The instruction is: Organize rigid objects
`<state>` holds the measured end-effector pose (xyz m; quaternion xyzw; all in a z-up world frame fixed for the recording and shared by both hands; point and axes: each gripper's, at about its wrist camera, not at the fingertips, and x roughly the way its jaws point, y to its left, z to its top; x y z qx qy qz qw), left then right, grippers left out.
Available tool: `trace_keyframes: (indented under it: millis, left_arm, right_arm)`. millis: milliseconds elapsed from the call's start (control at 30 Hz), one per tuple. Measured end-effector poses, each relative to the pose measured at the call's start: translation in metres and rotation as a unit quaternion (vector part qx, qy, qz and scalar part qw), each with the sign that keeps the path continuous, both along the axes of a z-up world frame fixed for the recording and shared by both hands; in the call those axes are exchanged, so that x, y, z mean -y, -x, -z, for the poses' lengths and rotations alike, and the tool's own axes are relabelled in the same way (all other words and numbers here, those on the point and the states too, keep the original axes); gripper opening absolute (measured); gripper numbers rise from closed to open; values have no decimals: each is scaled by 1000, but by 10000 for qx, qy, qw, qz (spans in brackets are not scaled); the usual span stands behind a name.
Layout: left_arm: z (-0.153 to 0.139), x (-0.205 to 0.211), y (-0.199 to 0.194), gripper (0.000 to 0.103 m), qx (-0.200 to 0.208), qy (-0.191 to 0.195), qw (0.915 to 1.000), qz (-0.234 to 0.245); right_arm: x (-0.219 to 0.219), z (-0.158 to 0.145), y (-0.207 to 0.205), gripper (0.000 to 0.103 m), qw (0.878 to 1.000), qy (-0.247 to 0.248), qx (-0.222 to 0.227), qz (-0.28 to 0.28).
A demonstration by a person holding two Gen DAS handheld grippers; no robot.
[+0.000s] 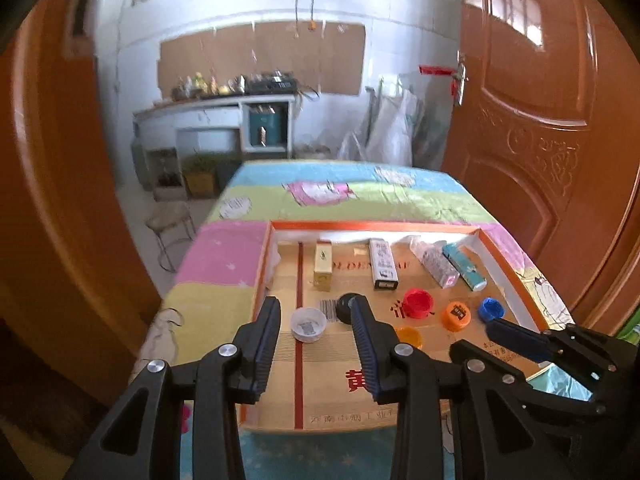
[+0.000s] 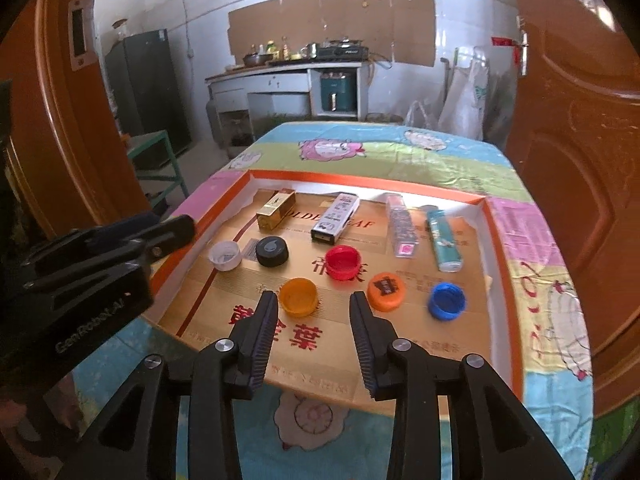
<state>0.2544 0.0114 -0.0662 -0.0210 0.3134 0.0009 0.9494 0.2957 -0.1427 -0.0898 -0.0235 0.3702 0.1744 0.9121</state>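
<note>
A shallow cardboard tray (image 2: pixel 360 179) holds a far row of small boxes: gold box (image 2: pixel 276 210), silver box (image 2: pixel 336 218), clear patterned box (image 2: pixel 402 226), teal box (image 2: pixel 444 240). In front of them lie bottle caps: white cap (image 2: pixel 225 255), black cap (image 2: pixel 272 251), red cap (image 2: pixel 343 263), amber cap (image 2: pixel 298 296), orange cap (image 2: pixel 386 291), blue cap (image 2: pixel 447 301). My right gripper (image 2: pixel 314 300) hovers open above the amber cap, holding nothing. My left gripper (image 1: pixel 316 308) hovers open over the white cap (image 1: pixel 308 323), and its right finger hides part of the black cap (image 1: pixel 344 307).
The tray sits on a table under a pastel cartoon cloth (image 2: pixel 400 152). Brown wooden doors (image 1: pixel 540 120) flank both sides. A kitchen counter (image 2: pixel 288 68), a dark fridge (image 2: pixel 144 80) and a green stool (image 2: pixel 156 152) stand beyond the table.
</note>
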Motion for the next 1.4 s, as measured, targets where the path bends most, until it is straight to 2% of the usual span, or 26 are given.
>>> trace_keyframes:
  millis: [100,233,300,400,533,667,800,1100,1400]
  left_arm:
    - [-9,10,18,37,185,-229,9995,-149]
    - [-18,14,40,37,278,131,9995,-27]
    - [-23,17,49,37,303,133,9994,-49]
    - [-31,26,67,37,373,68,9993,-35]
    - [-40,34,91,37,403,132,9991,58]
    - [-46,38,113,37,451,188,9988,89]
    - [-50,41,135,37,487,30,9988,-4]
    - [-54,44,172,37,454,7,9990,1]
    - [-58,46,198,37,510,-95,9986,-59]
  right_arm:
    - [8,-7,14,38,9998,-48,113,184]
    - [18,-18,34,39,9986,-64,240,468]
    - [24,-24,46,40,9973,-27,290,668]
    - [33,-36,67,50,9945,25,387,977]
    - [37,-48,93,58,9918,183,518,1158]
    - [43,-54,112,59,9898,137,491,1332]
    - [48,-57,130,59,9882,109,469,1456]
    - [48,-69,180,59,9856,168,758,1500]
    - [47,-78,206,59,9845,160,897,1498]
